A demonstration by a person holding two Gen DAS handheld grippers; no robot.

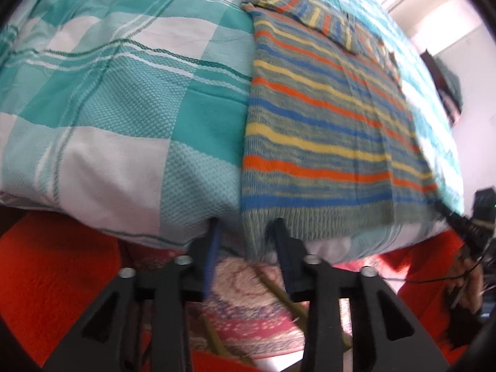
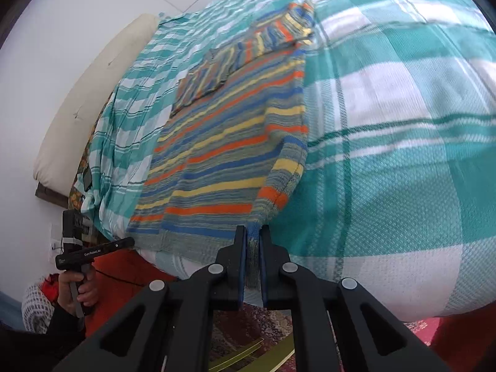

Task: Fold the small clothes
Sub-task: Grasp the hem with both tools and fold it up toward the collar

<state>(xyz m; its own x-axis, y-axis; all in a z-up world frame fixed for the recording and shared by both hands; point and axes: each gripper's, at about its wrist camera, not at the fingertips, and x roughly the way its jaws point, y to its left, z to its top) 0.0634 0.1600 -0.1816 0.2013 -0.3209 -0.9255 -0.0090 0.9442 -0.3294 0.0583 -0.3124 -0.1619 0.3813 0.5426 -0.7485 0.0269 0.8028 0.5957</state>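
A knitted sweater striped in blue, orange, yellow and grey-green lies flat on the bed, its hem at the near edge and a sleeve folded across its top. My left gripper is open at the hem's left corner. The corner sits between the jaws, and the pads do not press on it. In the right wrist view my right gripper is shut on the sweater, pinching the hem's right corner, where a sleeve is folded down along the side. The right gripper's fingers also show at the far hem corner.
The bed carries a teal and white checked sheet that rounds down at the near edge. A cream cushion leans on the wall. A red carpet and a patterned rug lie below. A hand grips the left tool's handle.
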